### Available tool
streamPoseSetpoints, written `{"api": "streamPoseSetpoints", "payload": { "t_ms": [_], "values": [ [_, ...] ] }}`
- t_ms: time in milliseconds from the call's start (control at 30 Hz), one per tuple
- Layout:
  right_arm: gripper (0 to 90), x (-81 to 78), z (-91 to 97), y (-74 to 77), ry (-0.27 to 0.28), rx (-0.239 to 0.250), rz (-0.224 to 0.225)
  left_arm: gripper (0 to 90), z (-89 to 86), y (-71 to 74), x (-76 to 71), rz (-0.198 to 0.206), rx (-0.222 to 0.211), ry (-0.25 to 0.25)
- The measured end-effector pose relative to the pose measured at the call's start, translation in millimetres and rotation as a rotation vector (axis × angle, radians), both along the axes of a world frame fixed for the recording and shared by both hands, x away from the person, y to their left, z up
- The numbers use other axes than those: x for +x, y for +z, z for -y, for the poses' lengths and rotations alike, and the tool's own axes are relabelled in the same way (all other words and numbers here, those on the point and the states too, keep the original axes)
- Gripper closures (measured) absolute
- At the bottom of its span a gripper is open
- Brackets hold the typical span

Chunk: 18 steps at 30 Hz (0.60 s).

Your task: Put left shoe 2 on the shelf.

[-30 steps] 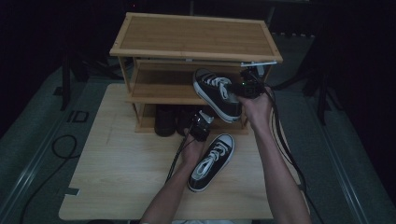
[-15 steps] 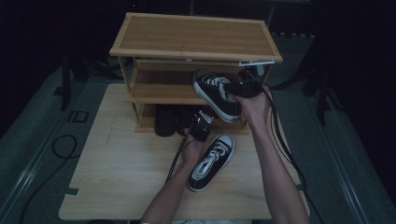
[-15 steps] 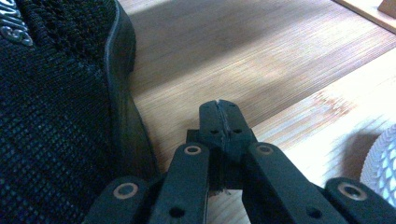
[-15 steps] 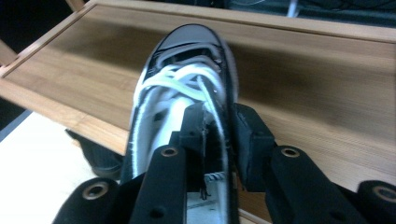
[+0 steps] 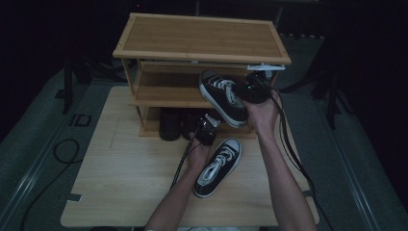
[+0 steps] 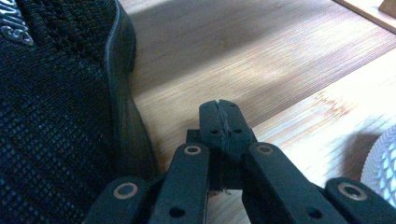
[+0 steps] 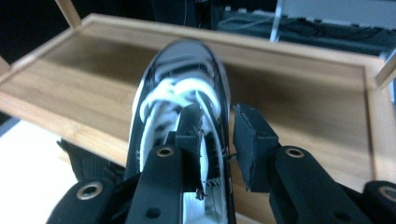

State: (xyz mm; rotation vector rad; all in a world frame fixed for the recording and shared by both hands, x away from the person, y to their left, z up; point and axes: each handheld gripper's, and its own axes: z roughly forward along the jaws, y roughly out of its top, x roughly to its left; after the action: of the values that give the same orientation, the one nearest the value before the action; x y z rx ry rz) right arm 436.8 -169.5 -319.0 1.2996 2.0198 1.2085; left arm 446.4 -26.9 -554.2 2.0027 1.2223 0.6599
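A black-and-white sneaker (image 5: 223,96) lies tilted on the rack's middle shelf (image 5: 163,91), its heel out over the front edge. My right gripper (image 5: 238,94) is at that heel. In the right gripper view the sneaker (image 7: 177,93) points away along the shelf (image 7: 303,102). The right gripper (image 7: 217,123) has just been opening: one jaw is inside the shoe's collar, the other outside, and the side wall stands between them with a gap. My left gripper (image 5: 208,126) hovers low by the rack's bottom level, shut on nothing (image 6: 219,116), beside a black knit shoe (image 6: 56,93).
The matching sneaker (image 5: 219,166) lies on the wooden table (image 5: 125,183) under my left forearm; its white toe cap (image 6: 380,163) shows at the edge. Dark shoes (image 5: 171,122) stand on the bamboo rack's (image 5: 202,36) bottom level. Cables trail from both grippers.
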Motion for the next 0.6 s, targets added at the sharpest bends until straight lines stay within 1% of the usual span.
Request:
{"api": "streamPoseSetpoints", "payload": {
  "t_ms": [67,167,233,333,400,533,600],
  "values": [
    [75.7,-2.0,2.9,6.7,-0.009,0.009,0.026,89.6,0.0,0.0,0.0,0.000,0.000,0.000],
    [78.6,-2.8,6.0,14.9,0.002,-0.006,0.021,89.6,0.1,0.0,0.0,0.000,0.001,0.000],
    [81.2,-2.9,8.2,16.9,0.004,-0.014,0.017,89.6,0.0,0.0,-0.1,0.000,0.001,-0.001],
    [86.4,-4.2,12.4,18.1,0.005,-0.038,0.018,89.6,0.2,-0.1,-0.1,0.001,0.001,0.000],
    [89.5,-6.1,14.5,19.8,0.004,-0.069,0.024,89.7,0.1,0.0,-0.1,0.001,0.001,0.000],
    [89.9,-9.5,22.0,23.4,-0.009,-0.113,0.031,89.7,-0.2,0.2,0.2,-0.003,-0.001,0.001],
    [90.0,-10.4,26.5,22.8,-0.014,-0.123,0.023,89.7,-0.2,0.1,0.2,-0.003,-0.002,0.002]
  ]
}}
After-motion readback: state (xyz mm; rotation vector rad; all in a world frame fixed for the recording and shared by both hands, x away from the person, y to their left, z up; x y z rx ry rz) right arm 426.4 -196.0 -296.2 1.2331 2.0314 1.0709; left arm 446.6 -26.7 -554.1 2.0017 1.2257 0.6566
